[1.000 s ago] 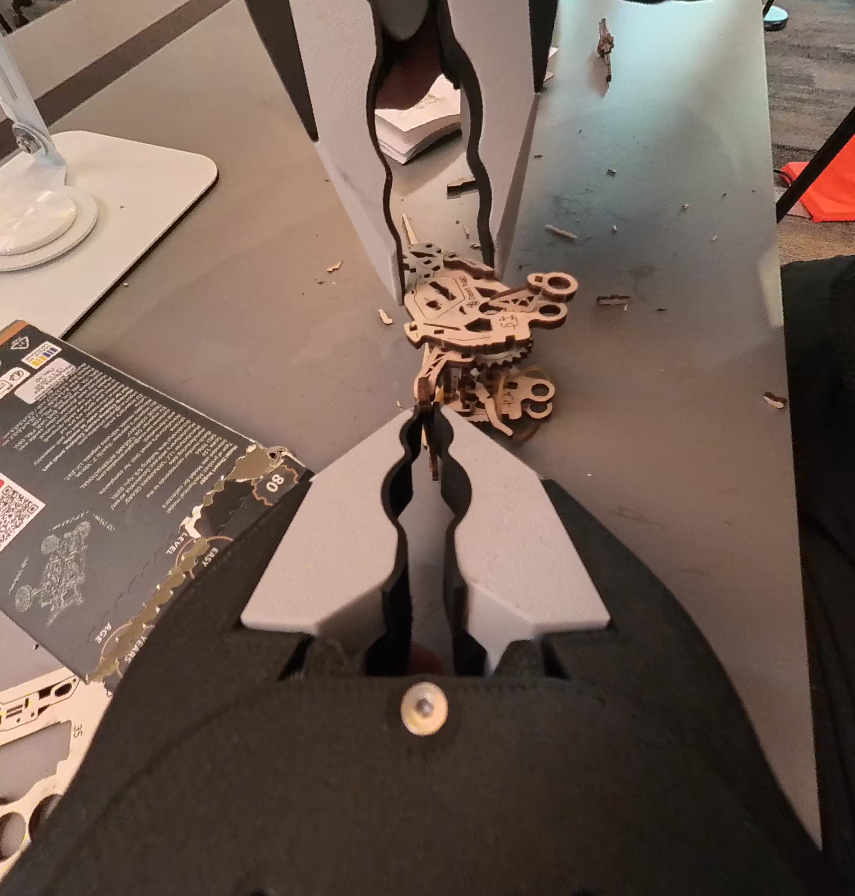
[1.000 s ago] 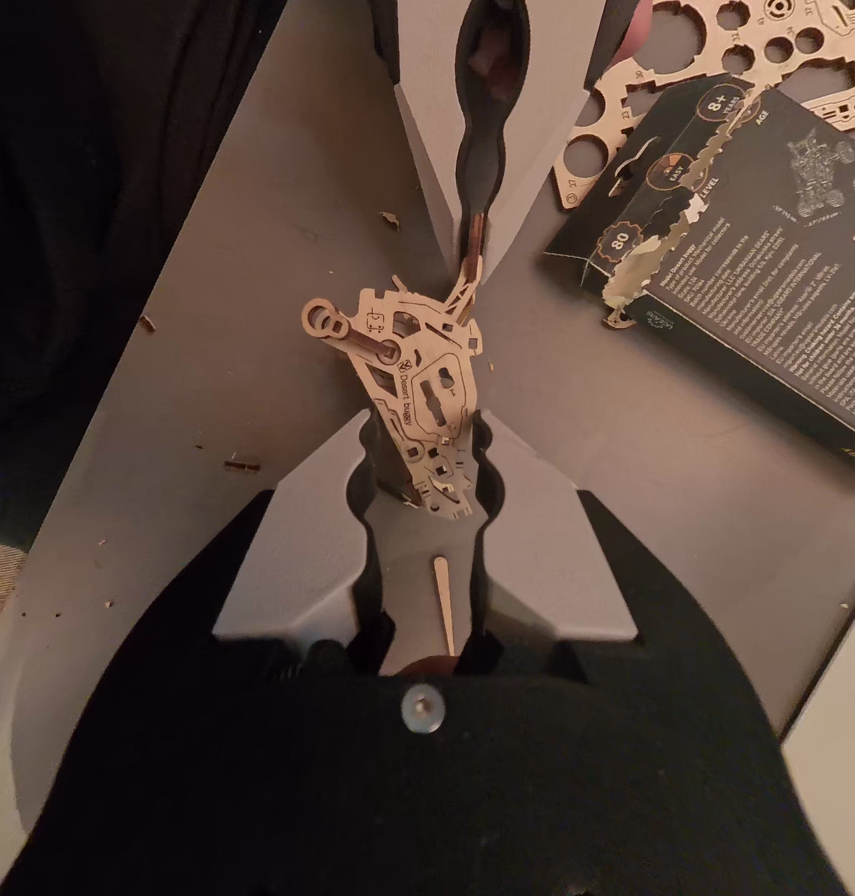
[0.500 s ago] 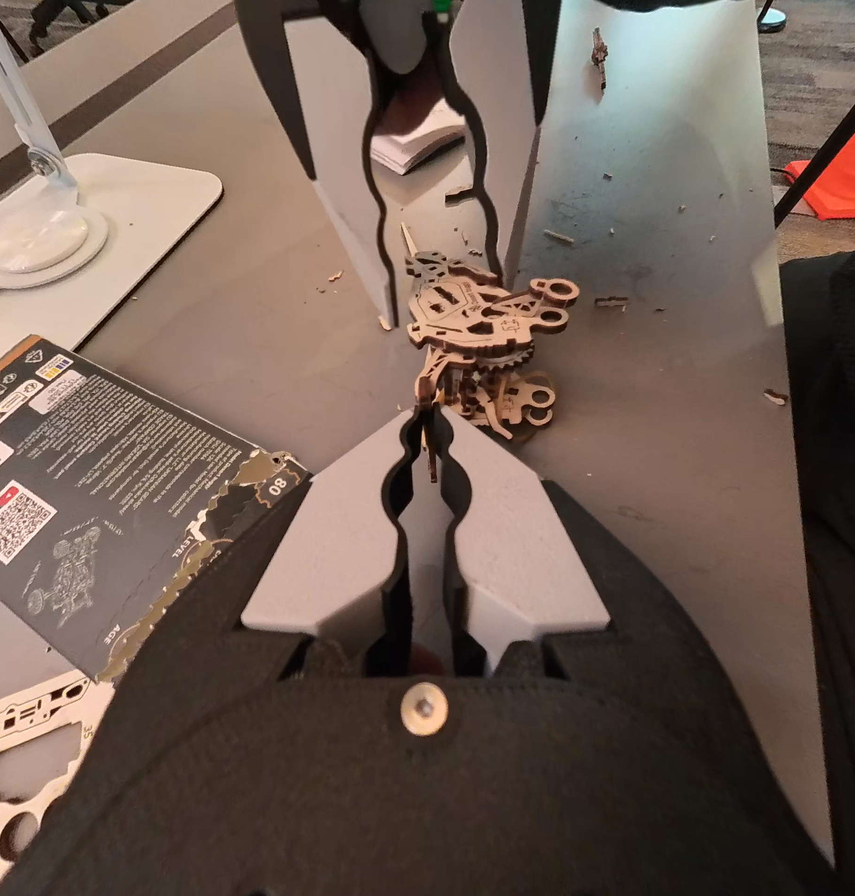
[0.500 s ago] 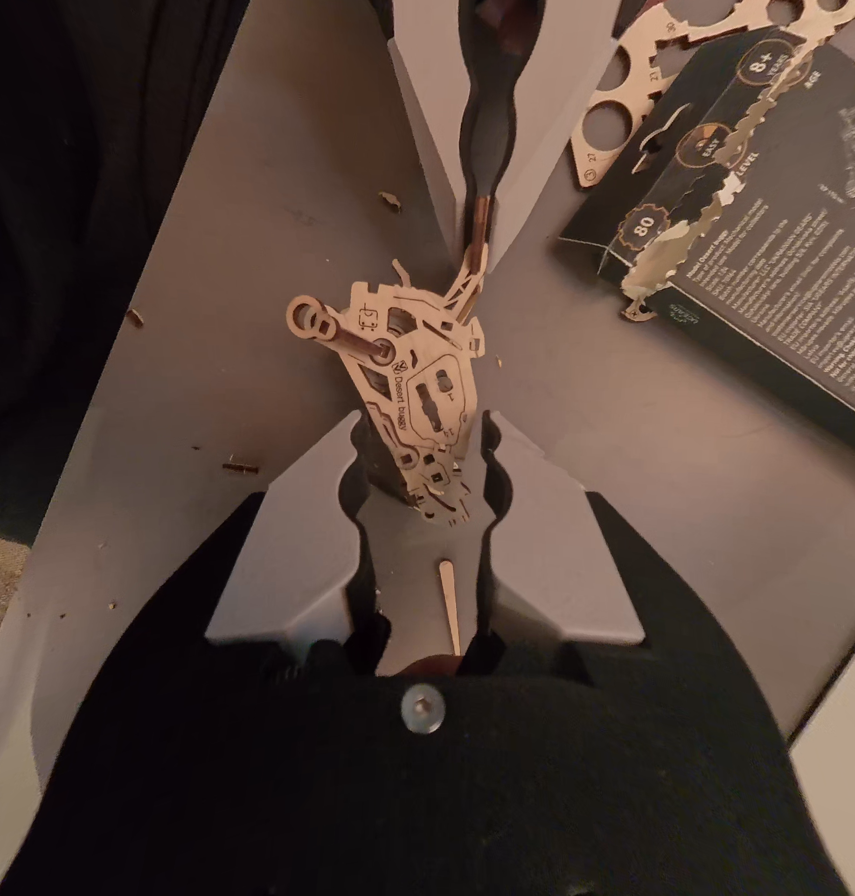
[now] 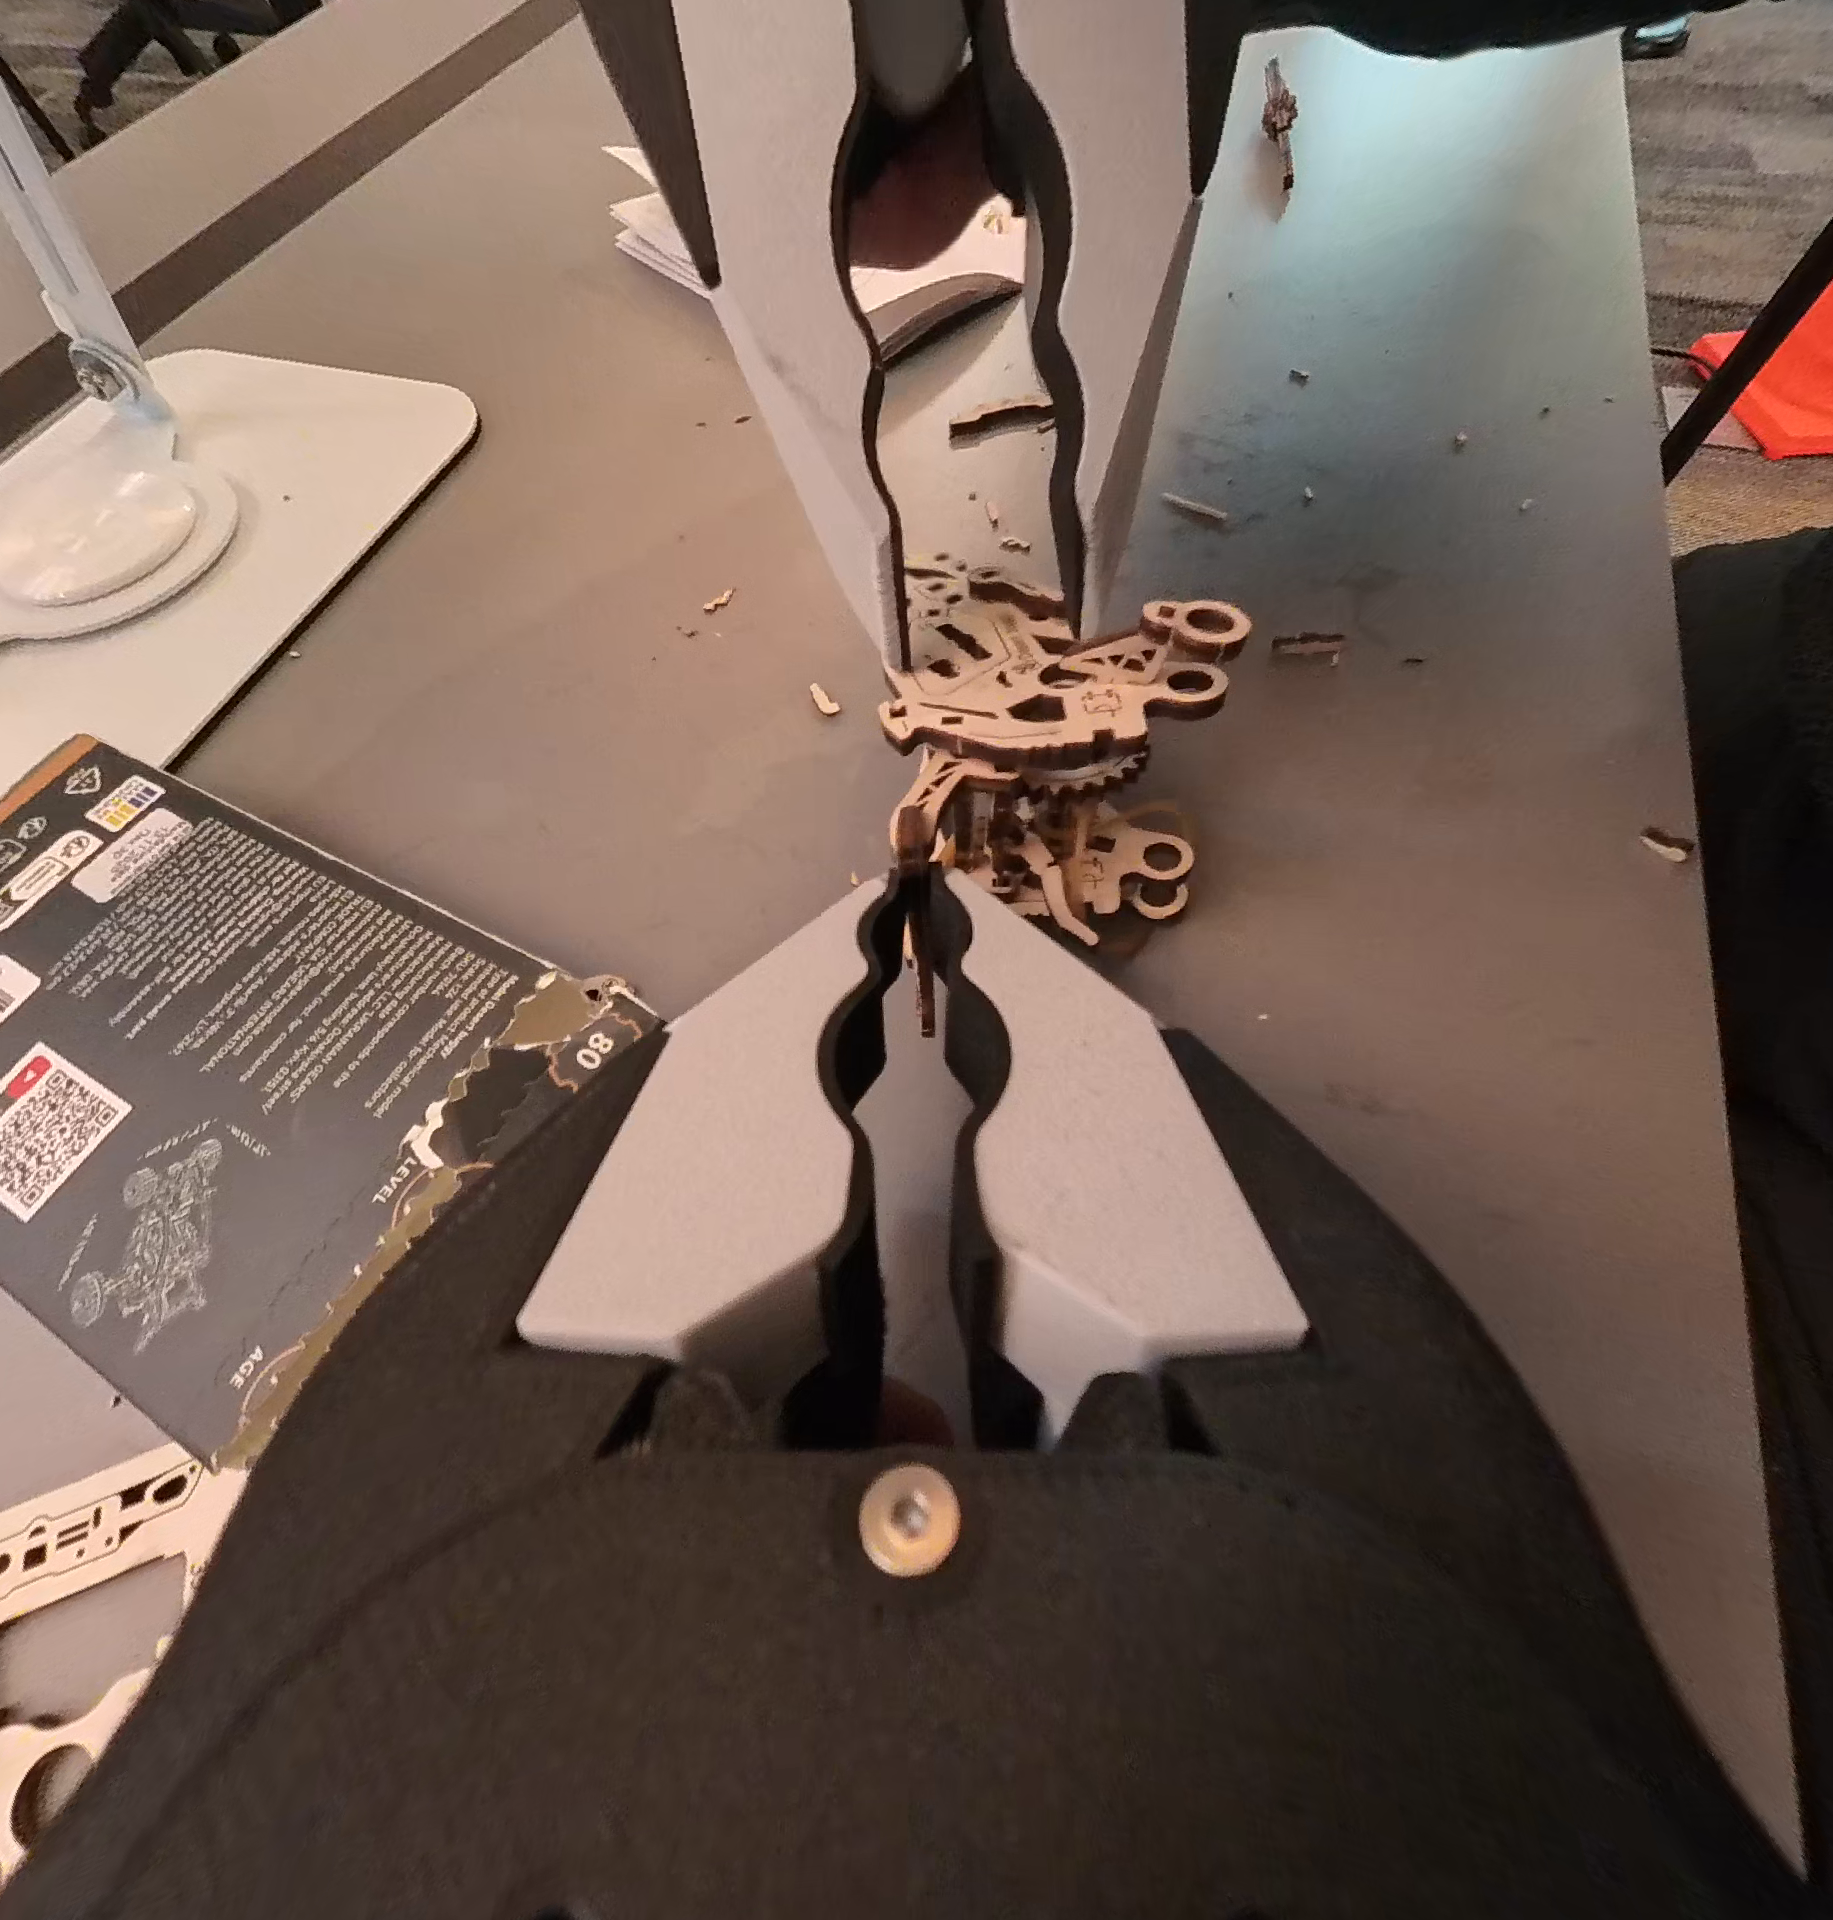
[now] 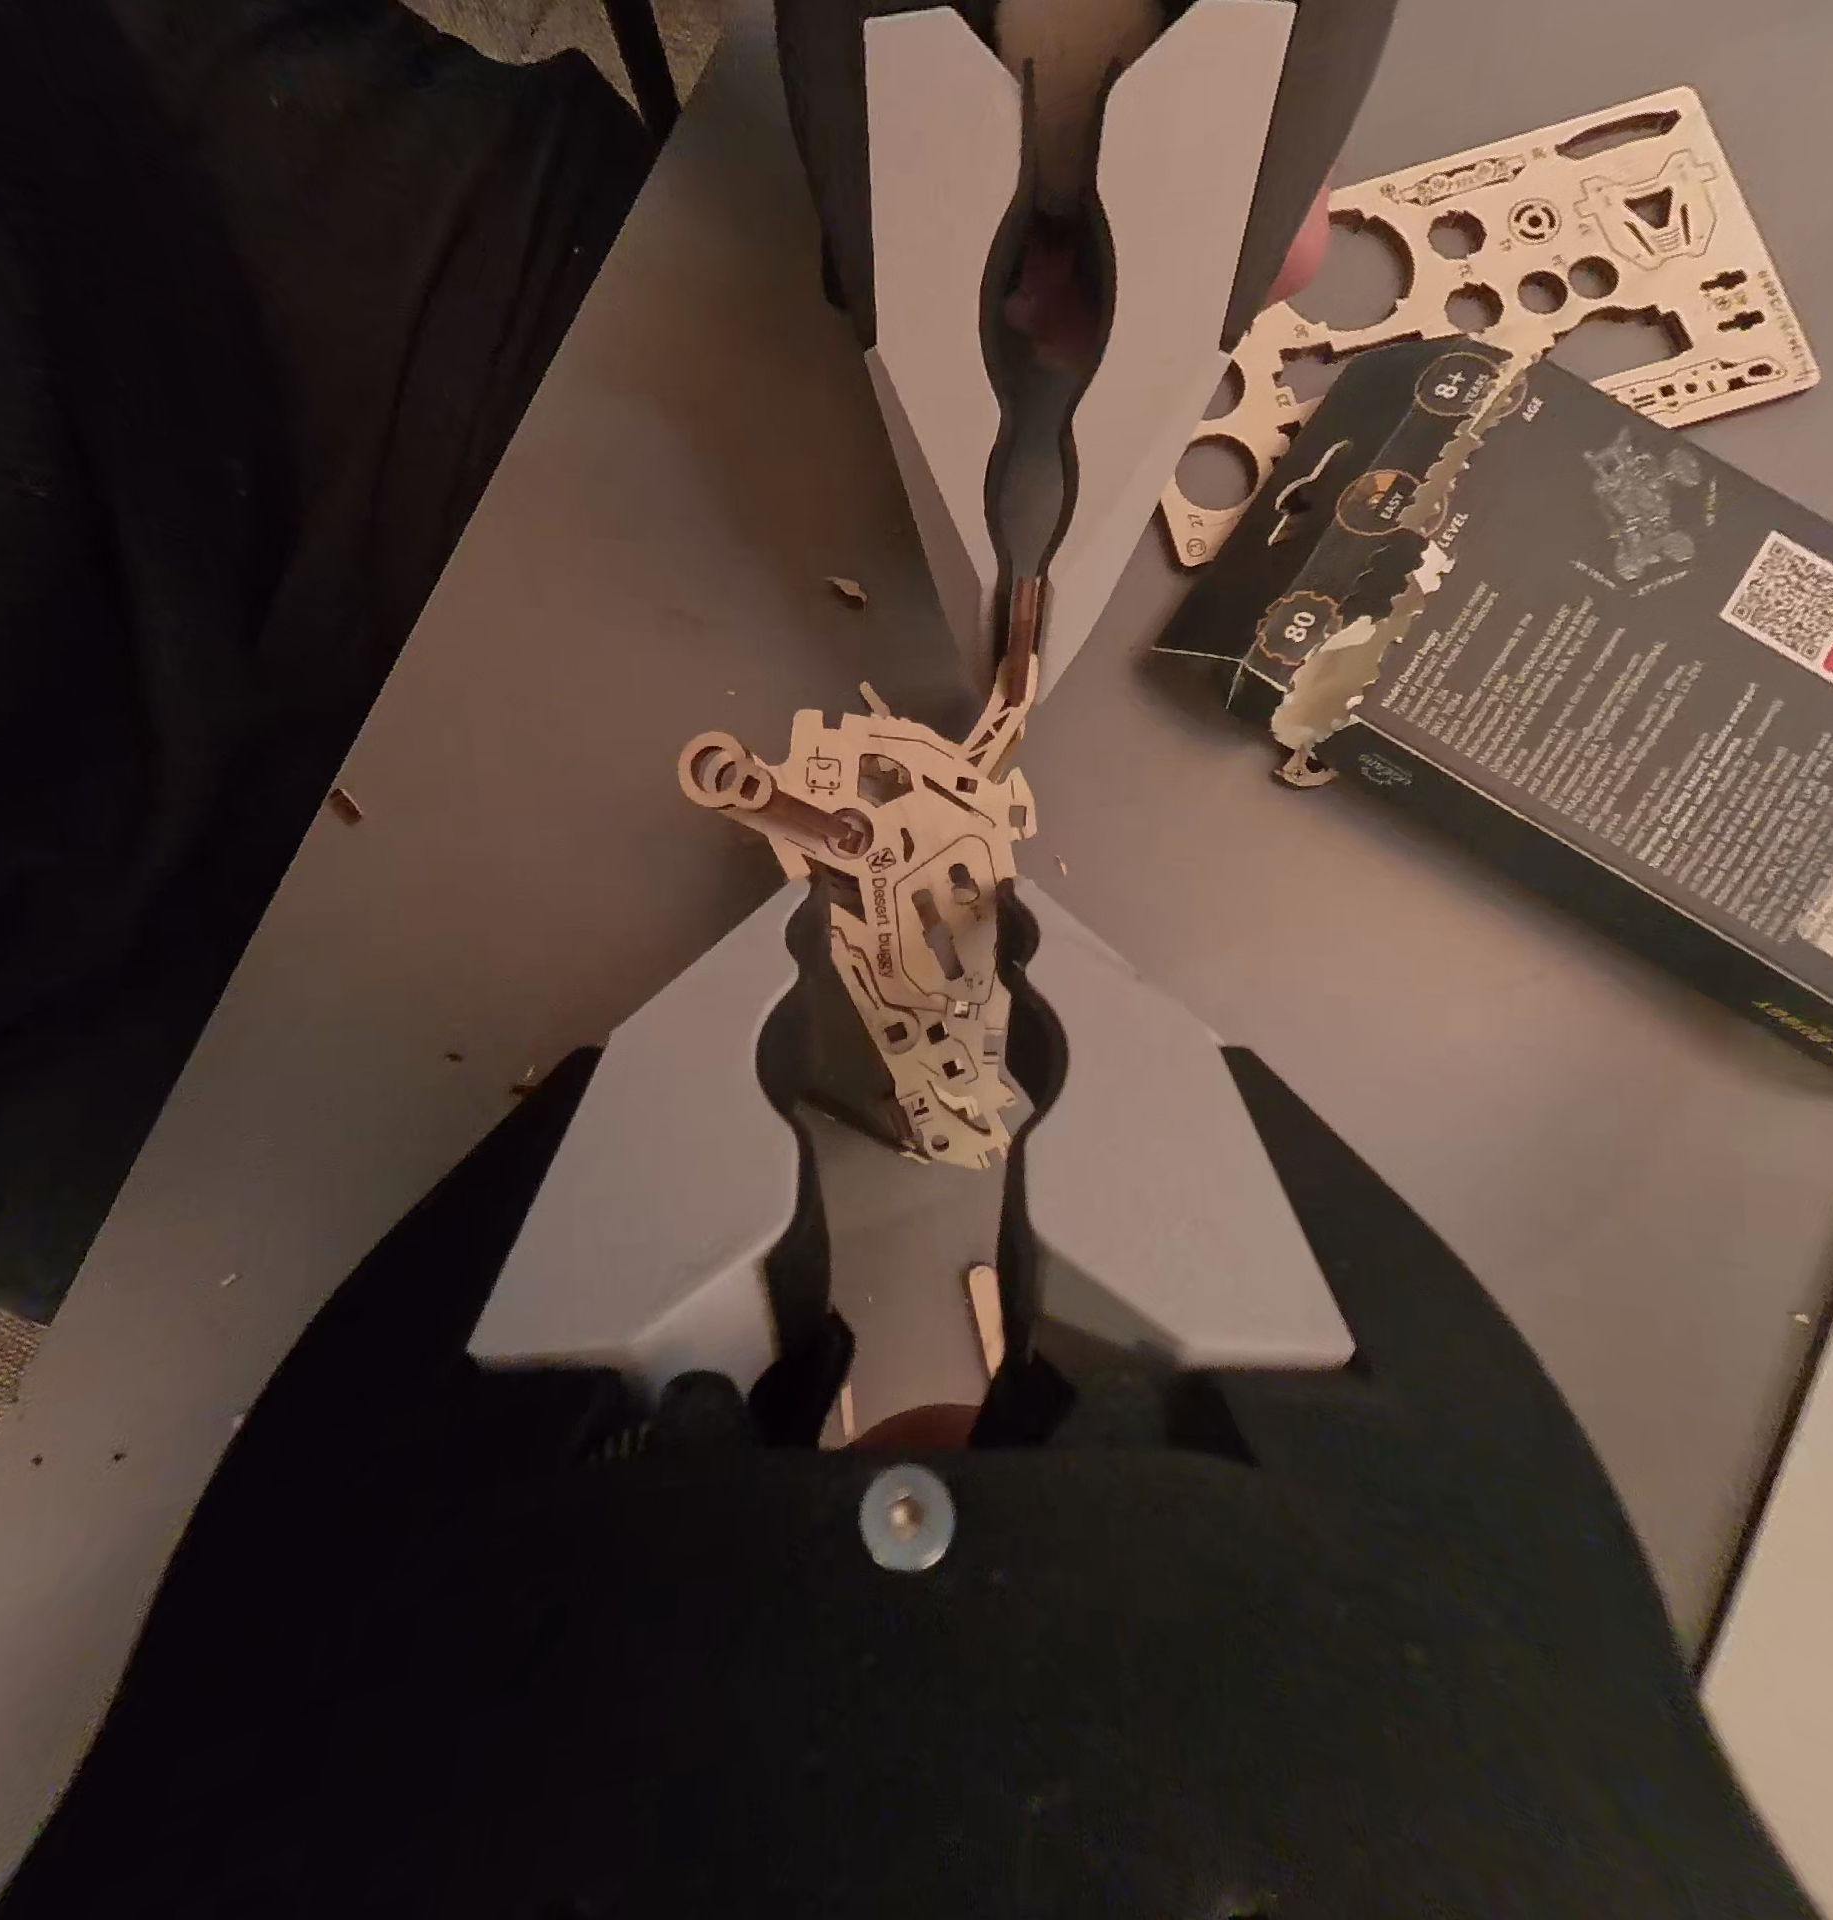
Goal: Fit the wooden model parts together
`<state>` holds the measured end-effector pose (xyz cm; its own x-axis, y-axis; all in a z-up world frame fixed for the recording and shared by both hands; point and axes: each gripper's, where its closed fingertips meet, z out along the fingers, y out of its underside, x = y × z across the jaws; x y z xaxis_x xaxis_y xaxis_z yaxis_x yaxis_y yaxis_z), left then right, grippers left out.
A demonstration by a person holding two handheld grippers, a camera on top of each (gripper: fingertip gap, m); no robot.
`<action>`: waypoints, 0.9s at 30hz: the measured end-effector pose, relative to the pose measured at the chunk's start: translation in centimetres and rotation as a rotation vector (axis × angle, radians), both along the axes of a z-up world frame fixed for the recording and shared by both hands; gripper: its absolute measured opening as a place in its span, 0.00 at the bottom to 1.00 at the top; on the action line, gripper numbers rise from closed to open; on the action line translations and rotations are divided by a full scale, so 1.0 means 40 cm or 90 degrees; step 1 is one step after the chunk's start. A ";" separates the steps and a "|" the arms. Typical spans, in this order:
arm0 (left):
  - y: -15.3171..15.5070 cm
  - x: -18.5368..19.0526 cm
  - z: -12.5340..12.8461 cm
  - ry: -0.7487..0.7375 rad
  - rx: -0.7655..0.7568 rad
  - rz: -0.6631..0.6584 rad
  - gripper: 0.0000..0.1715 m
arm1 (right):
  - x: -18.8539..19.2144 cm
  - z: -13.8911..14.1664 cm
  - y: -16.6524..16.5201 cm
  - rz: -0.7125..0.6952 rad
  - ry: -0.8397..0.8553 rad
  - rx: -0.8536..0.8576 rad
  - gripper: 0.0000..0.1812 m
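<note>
The left gripper point(image 5: 917, 883) is nipped tight on a thin wooden strut point(image 5: 924, 961), presumably to press it into the model point(image 6: 896, 914). The right gripper point(image 6: 907, 914) has its jaws partly closed round the model's body, likely steadying it, just above the middle of the grey table point(image 5: 1411, 935) near the person's edge. Wood scraps point(image 5: 1307, 646) litter the top. Toward the left edge lie a dark box point(image 5: 216, 1039), a punched-out sheet point(image 6: 1514, 270) and a white lamp base point(image 5: 268, 457)
</note>
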<state>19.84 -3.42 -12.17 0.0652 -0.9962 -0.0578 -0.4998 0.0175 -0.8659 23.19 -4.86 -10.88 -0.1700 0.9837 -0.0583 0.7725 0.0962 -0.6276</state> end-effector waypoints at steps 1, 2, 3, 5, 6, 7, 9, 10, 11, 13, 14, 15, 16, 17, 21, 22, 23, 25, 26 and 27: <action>0.000 0.000 0.000 0.000 0.000 0.000 0.01 | 0.000 0.000 0.000 -0.004 0.000 -0.001 0.15; 0.000 0.000 0.001 -0.001 0.000 -0.001 0.01 | 0.000 0.000 0.000 -0.004 0.001 0.004 0.16; 0.000 0.001 0.001 -0.002 0.001 -0.001 0.01 | 0.000 0.000 0.000 -0.004 0.002 0.009 0.16; -0.002 0.001 0.003 -0.004 0.003 -0.003 0.01 | 0.002 0.001 -0.002 -0.010 0.000 0.010 0.15; -0.003 0.001 0.004 -0.006 0.004 -0.004 0.01 | 0.004 0.000 -0.002 -0.010 -0.002 0.010 0.15; -0.003 0.001 0.004 -0.006 0.005 -0.004 0.01 | 0.007 0.000 0.000 -0.012 -0.003 0.013 0.15; -0.003 0.000 0.004 -0.004 0.007 -0.004 0.01 | 0.008 -0.001 0.002 -0.017 -0.003 0.009 0.15; -0.003 0.000 0.004 -0.004 0.008 -0.005 0.01 | 0.008 -0.001 0.002 -0.016 -0.003 0.014 0.15; -0.003 -0.001 0.004 -0.004 0.008 -0.006 0.01 | 0.007 -0.001 0.002 -0.015 -0.004 0.019 0.15; -0.004 -0.002 0.004 -0.005 0.006 -0.007 0.01 | 0.006 -0.001 0.002 -0.014 -0.006 0.018 0.15; -0.004 -0.002 0.004 -0.005 0.007 -0.007 0.01 | 0.007 -0.001 0.002 -0.014 -0.008 0.015 0.15; -0.005 -0.002 0.005 -0.006 0.007 -0.008 0.01 | 0.009 -0.002 0.003 -0.014 -0.011 0.013 0.15; -0.005 -0.003 0.004 -0.005 0.006 -0.009 0.01 | 0.009 -0.002 0.004 -0.014 -0.012 0.013 0.15; -0.005 -0.005 0.003 -0.003 0.004 -0.009 0.01 | 0.009 -0.002 0.004 -0.014 -0.011 0.013 0.15; -0.004 -0.011 -0.003 0.005 -0.006 -0.009 0.01 | 0.004 -0.002 0.007 -0.017 -0.013 0.008 0.14; -0.003 -0.013 -0.004 0.007 -0.005 -0.009 0.01 | 0.002 -0.002 0.008 -0.019 -0.012 0.006 0.14; -0.003 -0.016 -0.005 0.009 -0.006 -0.009 0.01 | 0.000 -0.002 0.009 -0.020 -0.011 0.006 0.14; -0.001 -0.026 -0.006 0.017 -0.008 -0.008 0.02 | -0.002 -0.001 0.011 -0.022 -0.010 0.009 0.15; 0.002 -0.031 -0.005 0.021 -0.011 -0.007 0.06 | -0.003 -0.001 0.012 -0.025 -0.008 0.009 0.15; 0.003 -0.036 -0.002 0.019 -0.018 -0.006 0.09 | -0.004 -0.001 0.012 -0.027 -0.006 0.007 0.15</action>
<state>18.41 -3.32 -12.25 0.0541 -0.9980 -0.0313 -0.5256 -0.0018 -0.8507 23.03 -4.37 -10.91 -0.1283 0.9905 -0.0486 0.7819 0.0709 -0.6194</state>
